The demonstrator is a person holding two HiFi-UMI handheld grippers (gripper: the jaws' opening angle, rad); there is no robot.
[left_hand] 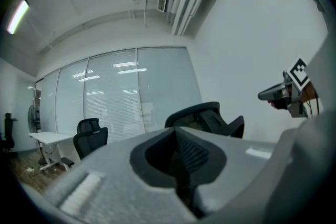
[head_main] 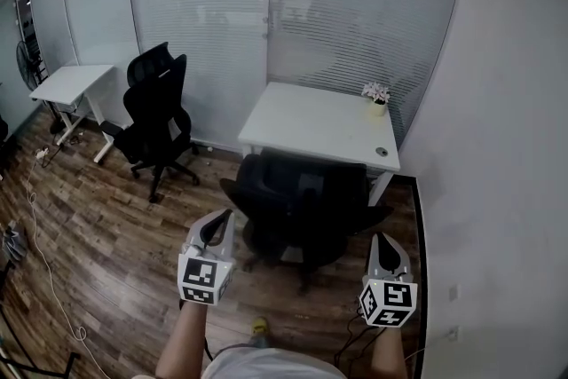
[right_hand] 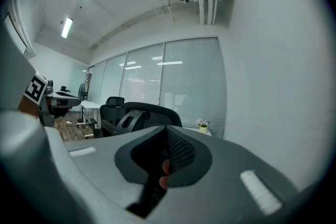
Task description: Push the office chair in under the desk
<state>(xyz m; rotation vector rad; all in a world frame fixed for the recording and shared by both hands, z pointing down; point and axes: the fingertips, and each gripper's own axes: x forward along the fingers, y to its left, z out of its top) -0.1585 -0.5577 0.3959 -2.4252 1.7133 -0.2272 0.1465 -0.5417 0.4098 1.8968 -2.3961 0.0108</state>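
Note:
The black office chair (head_main: 302,207) stands in front of the white desk (head_main: 312,122), its back toward me and its seat near the desk's front edge. My left gripper (head_main: 216,230) is held near the chair's left side, jaws shut with nothing between them. At the chair's right side my right gripper (head_main: 383,251) is also shut and empty. Neither visibly touches the chair. The left gripper view shows the chair's top (left_hand: 207,117) beyond the closed jaws of the left gripper (left_hand: 176,132). The right gripper view shows the chair's back (right_hand: 144,114) ahead of the right gripper (right_hand: 167,132).
A small flower pot (head_main: 376,96) sits on the desk's far right corner. A second black chair (head_main: 156,113) and another white desk (head_main: 74,85) stand to the left. The wall (head_main: 497,155) runs close on the right. Cables (head_main: 40,244) lie on the wooden floor.

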